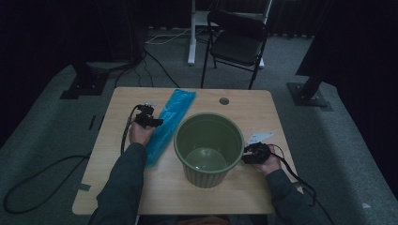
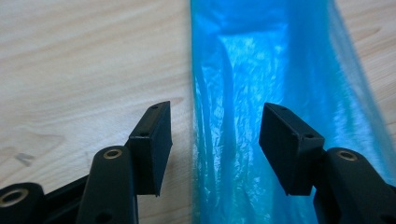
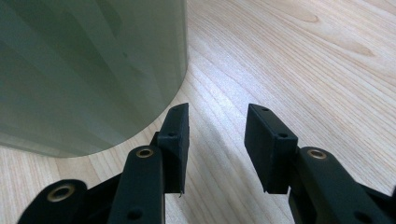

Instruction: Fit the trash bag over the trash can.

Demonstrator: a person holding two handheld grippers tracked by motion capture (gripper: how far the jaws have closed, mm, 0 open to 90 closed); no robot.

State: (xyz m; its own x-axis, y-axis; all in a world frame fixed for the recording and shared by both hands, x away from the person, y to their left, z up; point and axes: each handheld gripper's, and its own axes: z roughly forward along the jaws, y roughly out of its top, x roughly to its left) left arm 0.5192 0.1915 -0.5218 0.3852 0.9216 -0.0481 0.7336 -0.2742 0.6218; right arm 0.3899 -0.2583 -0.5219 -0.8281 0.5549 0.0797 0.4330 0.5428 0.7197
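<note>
A: While the right gripper (image 1: 248,154) sits nearest, jaws apart and grasping nothing just beside the green bin (image 1: 209,149), what's the risk there?

B: Bumping it. The bin's wall is right at the left jaw in the right gripper view, so a sideways nudge could slide or tip the bin on the table (image 1: 244,197).

A: And the left gripper (image 2: 215,140)?

B: Also released, jaws straddling the left edge of the blue plastic bag (image 2: 275,84), which lies flat left of the bin. Thin film: closing too high likely misses it, or pinches one layer and the bag won't open.

A: Farther back?

B: Bag stretches toward the far edge; dragging could pull it off.
</note>
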